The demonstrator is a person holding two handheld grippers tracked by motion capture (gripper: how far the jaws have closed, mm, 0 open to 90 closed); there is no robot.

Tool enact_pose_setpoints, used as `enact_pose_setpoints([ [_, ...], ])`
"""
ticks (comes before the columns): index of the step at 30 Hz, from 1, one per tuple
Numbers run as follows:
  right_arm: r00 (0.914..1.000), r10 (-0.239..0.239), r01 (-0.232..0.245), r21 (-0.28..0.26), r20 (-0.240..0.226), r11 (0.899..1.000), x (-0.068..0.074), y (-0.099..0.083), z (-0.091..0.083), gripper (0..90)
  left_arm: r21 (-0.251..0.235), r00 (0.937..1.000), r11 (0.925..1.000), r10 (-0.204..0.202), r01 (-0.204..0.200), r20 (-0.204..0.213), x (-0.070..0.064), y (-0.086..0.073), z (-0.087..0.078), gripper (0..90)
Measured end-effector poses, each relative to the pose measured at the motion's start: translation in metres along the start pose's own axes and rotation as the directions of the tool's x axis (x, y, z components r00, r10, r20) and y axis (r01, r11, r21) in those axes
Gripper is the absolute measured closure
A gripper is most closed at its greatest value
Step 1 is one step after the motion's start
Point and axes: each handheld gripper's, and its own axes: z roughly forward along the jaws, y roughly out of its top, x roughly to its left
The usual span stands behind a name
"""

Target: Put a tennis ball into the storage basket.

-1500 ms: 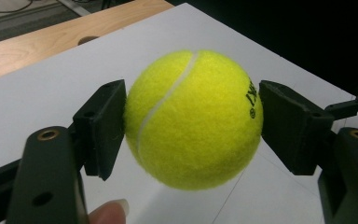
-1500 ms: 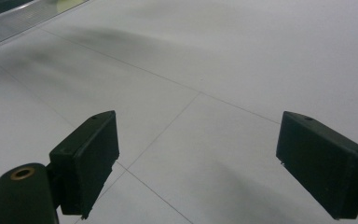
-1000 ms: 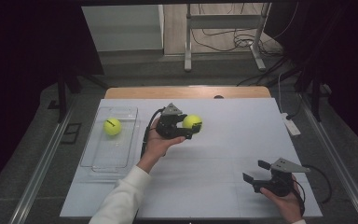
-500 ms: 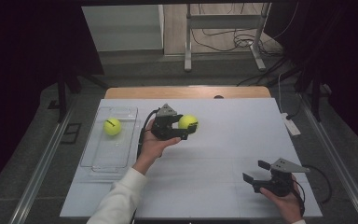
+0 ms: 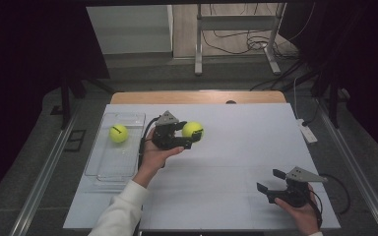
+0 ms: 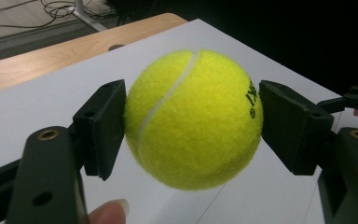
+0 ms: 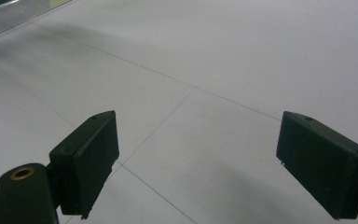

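Yellow felt fills the gap between the jaws of the left gripper (image 5: 191, 136): a ball (image 5: 192, 130) is clamped there, one black pad pressed against each side of it, as the left gripper view shows with the ball (image 6: 193, 119) held clear of the white tabletop (image 6: 46, 93). A curved white seam runs across the ball's face, and dark lettering sits on its side next to one pad. A fingertip (image 6: 109, 211) shows at the bottom edge of that view, below the ball.

The tray (image 5: 103, 164), a clear shallow one, serves as the landmark. It lies at the left part of the tabletop (image 5: 236, 147). The held ball is to the right of the tray's far end, near it but apart, with the left hand (image 5: 155, 155) between them, just beside the tray's right rim. A second ball (image 5: 118, 133) lies inside the tray, toward its far end.

The right gripper (image 5: 270, 181) is well apart from the tray, at the near right corner of the tabletop, held in the right hand (image 5: 302, 214). Its jaws stand wide open with nothing between them; in the right gripper view they frame bare white tabletop (image 7: 205, 70) crossed by thin lines, and a corner of the tray (image 7: 14, 14) shows at the upper left.
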Motion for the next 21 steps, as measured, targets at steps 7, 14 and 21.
enact_pose_setpoints([
  [7, 1.0, 0.001, -0.001, 0.001, 0.001, 1.0, 0.0, 0.0, 0.0, 13.2, -0.004, 0.9999, 1.0, -0.005, 0.005, -0.008, 0.002, -0.005, -0.011, 27.9],
  [14, 1.0, -0.001, 0.001, 0.003, 0.005, 1.0, 0.002, 0.0, 0.0, 13.2, -0.013, 0.9998, 0.9999, -0.01, 0.01, -0.017, 0.006, -0.01, -0.023, 27.9],
  [21, 1.0, 0.001, -0.001, 0.007, 0.009, 1.0, 0.001, 0.0, 0.001, 13.1, -0.016, 0.9994, 0.9997, -0.02, 0.02, -0.026, 0.011, -0.015, -0.03, 27.9],
])
